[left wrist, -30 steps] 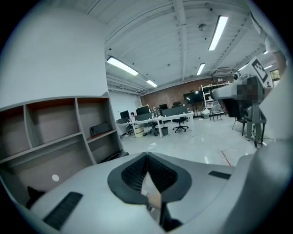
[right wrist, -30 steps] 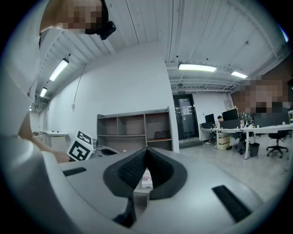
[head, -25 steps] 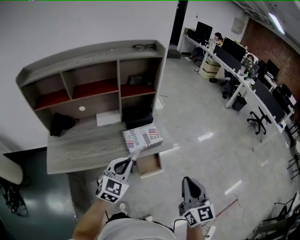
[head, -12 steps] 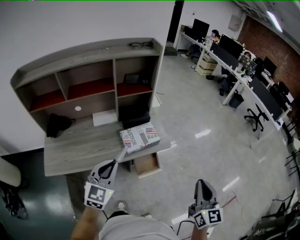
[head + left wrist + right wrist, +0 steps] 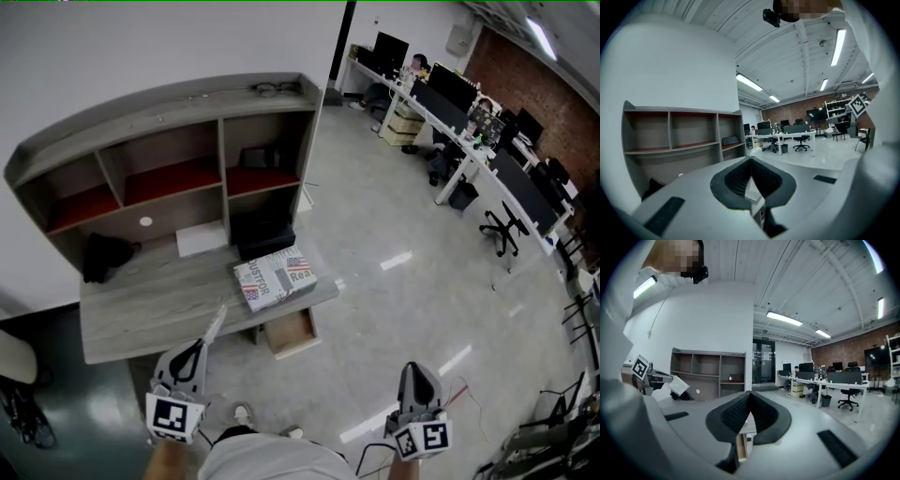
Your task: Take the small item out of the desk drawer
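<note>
Your left tool (image 5: pixel 198 347) is clamped shut on the thin white item (image 5: pixel 214 326), whose length points ahead toward the tabletop (image 5: pixel 141 300), clear of the open drawer (image 5: pixel 291 330) to its right; your right tool (image 5: pixel 414 370), closed and empty, is farther off.

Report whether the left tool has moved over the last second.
Yes. The left tool, shut on a white slip, has drawn back from the printed box, toward the person.
</note>
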